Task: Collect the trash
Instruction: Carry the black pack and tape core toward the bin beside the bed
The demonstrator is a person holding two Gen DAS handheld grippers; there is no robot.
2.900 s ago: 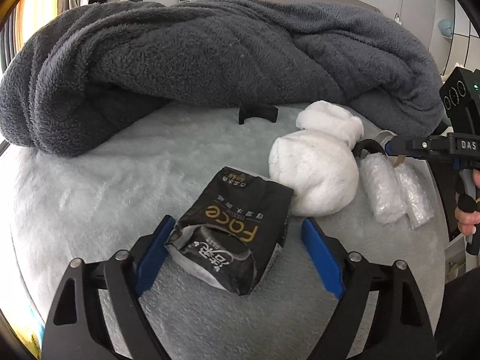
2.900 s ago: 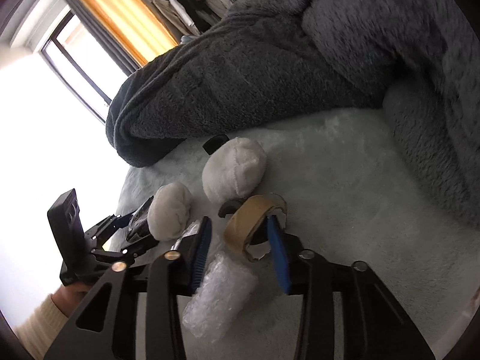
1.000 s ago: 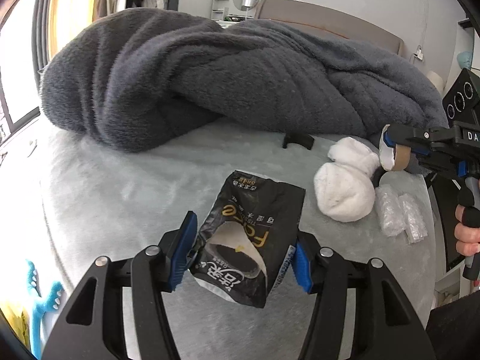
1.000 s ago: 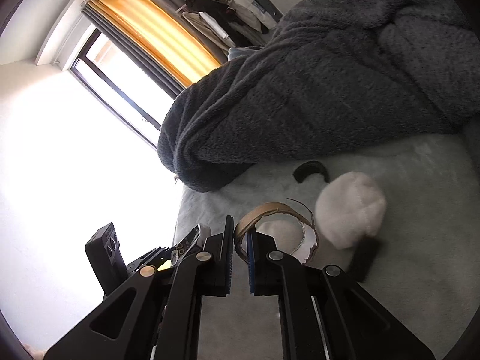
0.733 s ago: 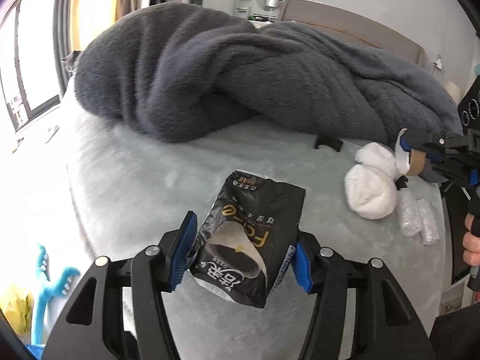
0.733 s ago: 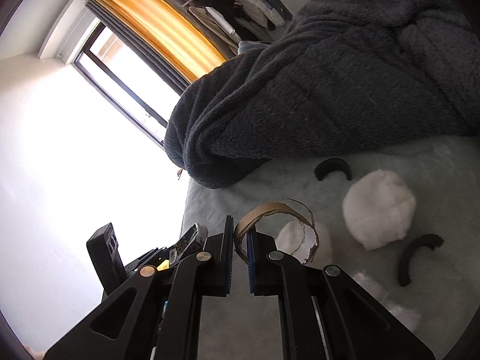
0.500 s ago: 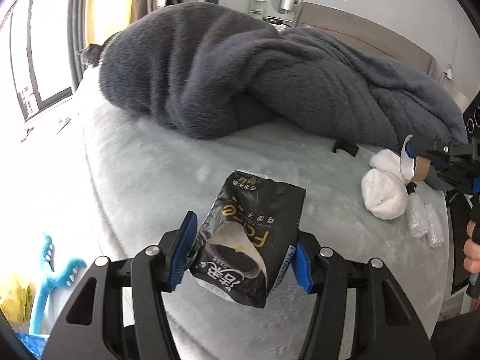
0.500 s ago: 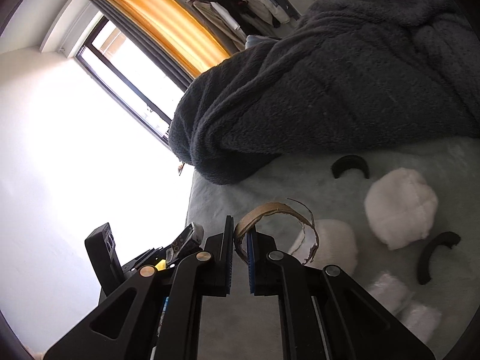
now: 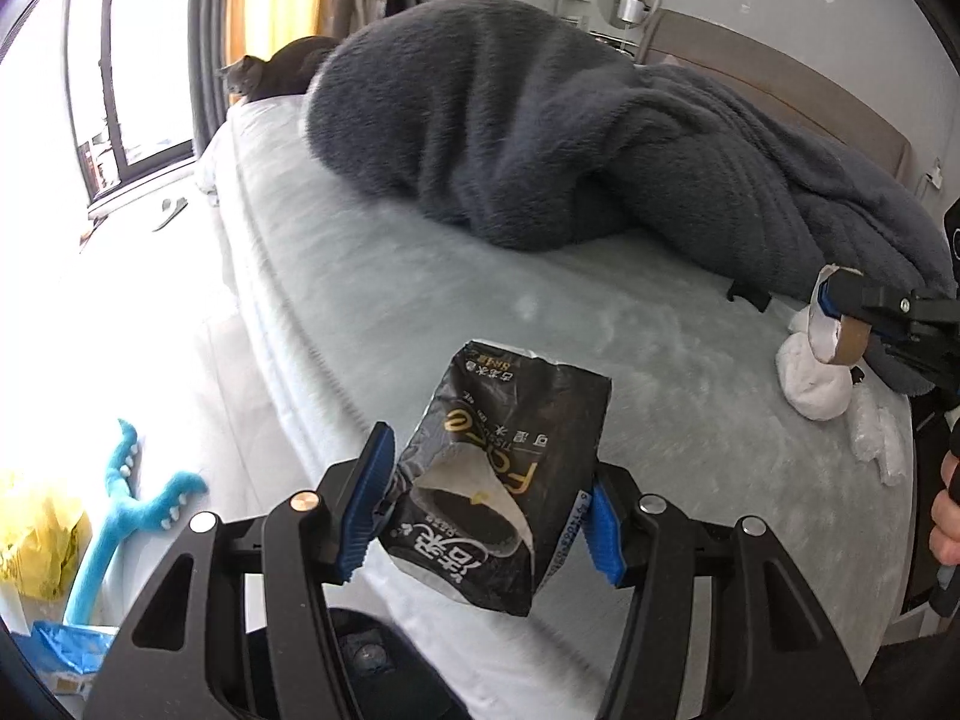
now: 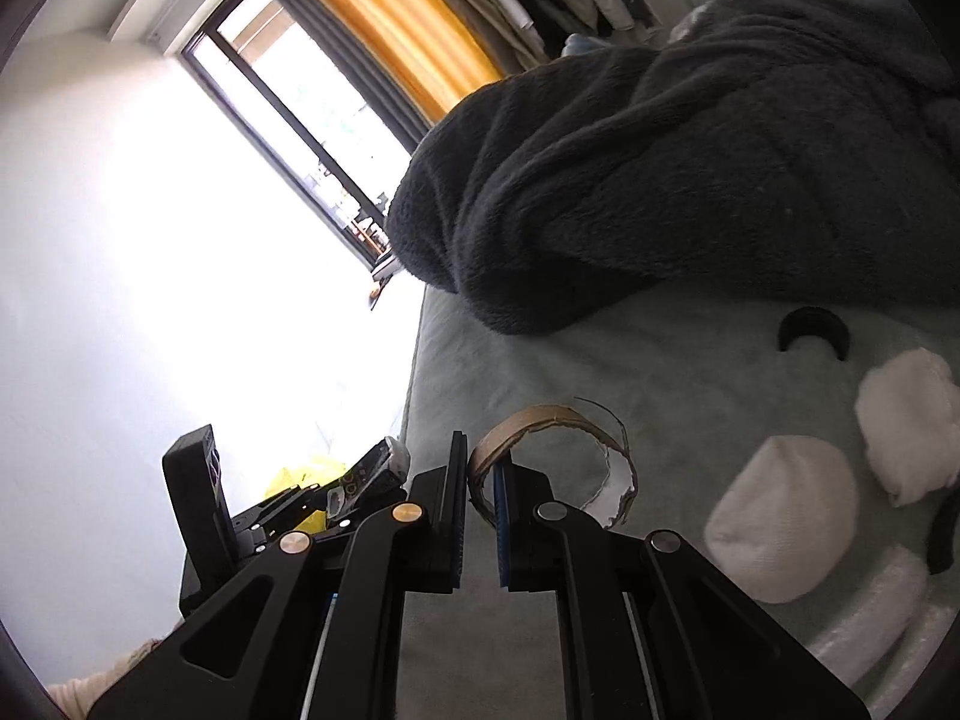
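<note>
left tool (image 9: 483,507): pads pressed on both sides of a torn black wrapper (image 9: 501,480), held clear above the bed (image 9: 420,306) edge. right tool (image 10: 480,510): jaws closed nearly together, clamping the wall of a torn cardboard tape ring (image 10: 558,420). ahead of the right tool, on the bed: two white wads (image 10: 780,528), bubble wrap (image 10: 864,624), grey blanket (image 10: 690,180) beyond.

The left gripper (image 9: 483,507) pinches a black wrapper (image 9: 504,480) above the bed (image 9: 480,306). Far across it lies a grey blanket (image 9: 570,138). At the right, the right gripper (image 9: 840,306) grips a cardboard ring (image 9: 843,339) over white wads (image 9: 813,378), with bubble wrap (image 9: 879,444) nearer. A blue toy (image 9: 129,504) lies left on the floor.
</note>
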